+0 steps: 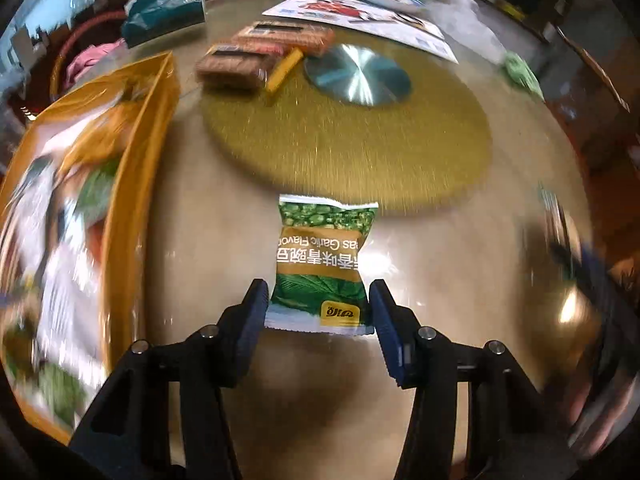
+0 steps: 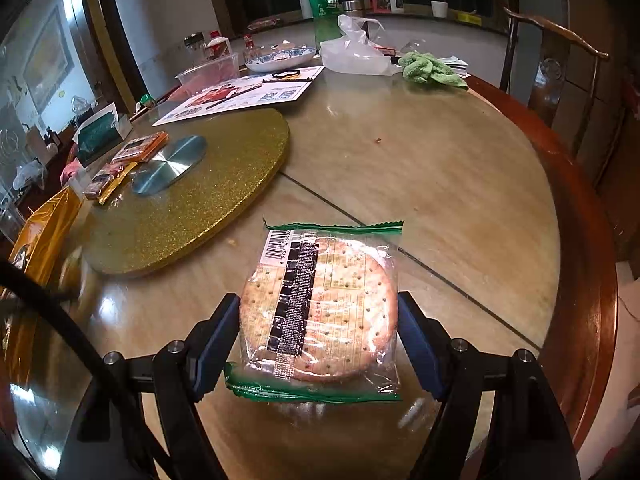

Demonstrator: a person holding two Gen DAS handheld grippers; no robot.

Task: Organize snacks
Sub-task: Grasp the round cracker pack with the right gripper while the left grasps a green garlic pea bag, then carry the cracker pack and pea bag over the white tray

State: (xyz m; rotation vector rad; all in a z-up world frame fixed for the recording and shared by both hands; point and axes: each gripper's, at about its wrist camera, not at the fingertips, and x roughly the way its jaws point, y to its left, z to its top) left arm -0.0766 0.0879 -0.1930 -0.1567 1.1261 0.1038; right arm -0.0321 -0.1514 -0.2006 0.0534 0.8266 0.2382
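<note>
My left gripper [image 1: 318, 300] is shut on a small green packet of garlic peas [image 1: 324, 264], held by its lower end above the table. My right gripper [image 2: 318, 320] is shut on a clear, green-edged pack of round crackers [image 2: 320, 308], its fingers pressed on both sides. Brown and orange snack packs [image 1: 260, 52] and a yellow stick pack [image 1: 284, 70] lie on the far side of the gold turntable [image 1: 352, 148]; they also show in the right wrist view [image 2: 140, 148]. A large orange snack bag [image 1: 72, 216] stands blurred at the left.
A round steel disc [image 1: 358, 74] sits on the gold turntable. A printed leaflet [image 2: 244, 94], a blue-and-white plate [image 2: 280, 58], a white plastic bag [image 2: 356, 50], a green cloth [image 2: 432, 68] and a green bottle [image 2: 324, 4] lie farther back. A wooden chair [image 2: 560, 64] stands at the right.
</note>
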